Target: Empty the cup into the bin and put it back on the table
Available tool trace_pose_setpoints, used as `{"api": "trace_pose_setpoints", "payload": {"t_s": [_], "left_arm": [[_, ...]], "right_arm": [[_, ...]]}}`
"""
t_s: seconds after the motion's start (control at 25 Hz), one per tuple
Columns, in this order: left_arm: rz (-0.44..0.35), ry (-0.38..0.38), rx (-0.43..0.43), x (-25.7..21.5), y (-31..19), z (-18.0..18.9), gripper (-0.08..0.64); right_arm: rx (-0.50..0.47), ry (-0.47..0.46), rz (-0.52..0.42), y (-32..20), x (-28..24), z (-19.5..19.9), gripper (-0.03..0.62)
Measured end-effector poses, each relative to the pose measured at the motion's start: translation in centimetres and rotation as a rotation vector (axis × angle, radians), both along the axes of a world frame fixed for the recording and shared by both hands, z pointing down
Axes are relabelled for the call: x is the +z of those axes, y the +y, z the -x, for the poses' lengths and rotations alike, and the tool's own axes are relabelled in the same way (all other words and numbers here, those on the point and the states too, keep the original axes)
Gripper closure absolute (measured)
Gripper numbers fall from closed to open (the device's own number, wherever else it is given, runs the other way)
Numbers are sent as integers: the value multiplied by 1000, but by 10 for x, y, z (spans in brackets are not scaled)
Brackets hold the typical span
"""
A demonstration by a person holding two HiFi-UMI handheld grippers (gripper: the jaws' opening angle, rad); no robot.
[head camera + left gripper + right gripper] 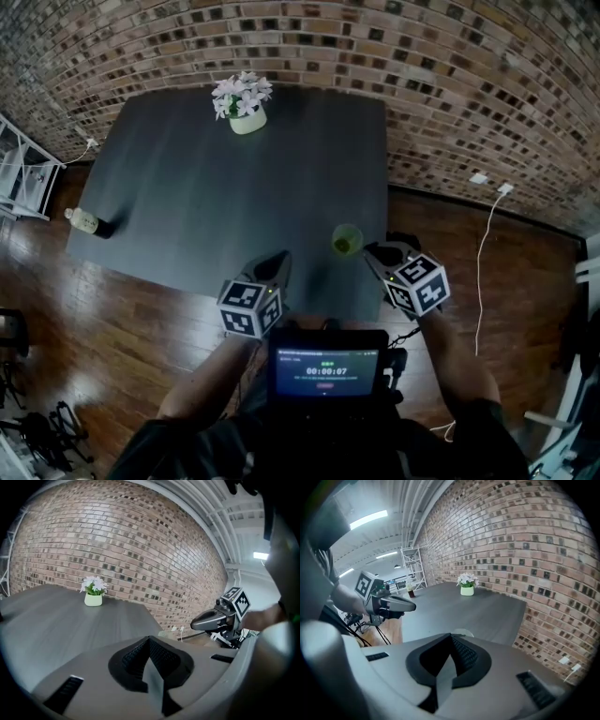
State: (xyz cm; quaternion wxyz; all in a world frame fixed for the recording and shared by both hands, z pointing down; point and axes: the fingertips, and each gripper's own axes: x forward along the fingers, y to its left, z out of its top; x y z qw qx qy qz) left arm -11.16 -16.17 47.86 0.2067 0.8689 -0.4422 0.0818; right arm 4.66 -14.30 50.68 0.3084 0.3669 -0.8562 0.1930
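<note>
Jaws together and empty, the left gripper (278, 260) and right gripper (373, 251) hover over the table (187, 197), the green cup (347, 240) just beside the right.

The head camera is looking steeply down at the table (234, 187). Each gripper camera is sitting just behind its fingers (161, 660), looking past them at the same flower pot (93, 599).

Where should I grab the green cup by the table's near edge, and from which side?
Grip the cup by its round side wall, coming in level from the near side with the right gripper, which is closest. It stands upright, mouth up, so a sideways hold should keep it level. Those jaws are shut; open them first.
</note>
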Motion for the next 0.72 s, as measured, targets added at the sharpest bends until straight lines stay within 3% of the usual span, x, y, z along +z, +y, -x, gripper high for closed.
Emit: {"api": "trace_pose_setpoints", "payload": {"t_s": [0.36, 0.56, 0.72], "left_arm": [[43, -8, -38, 24, -4, -10, 560], [52, -19, -60, 33, -8, -12, 560], [65, -34, -102, 41, -10, -5, 560]], "right_arm": [[-71, 104, 99, -10, 39, -5, 589], [-123, 117, 153, -6, 53, 0, 427], [-136, 112, 170, -7, 64, 3, 344]]}}
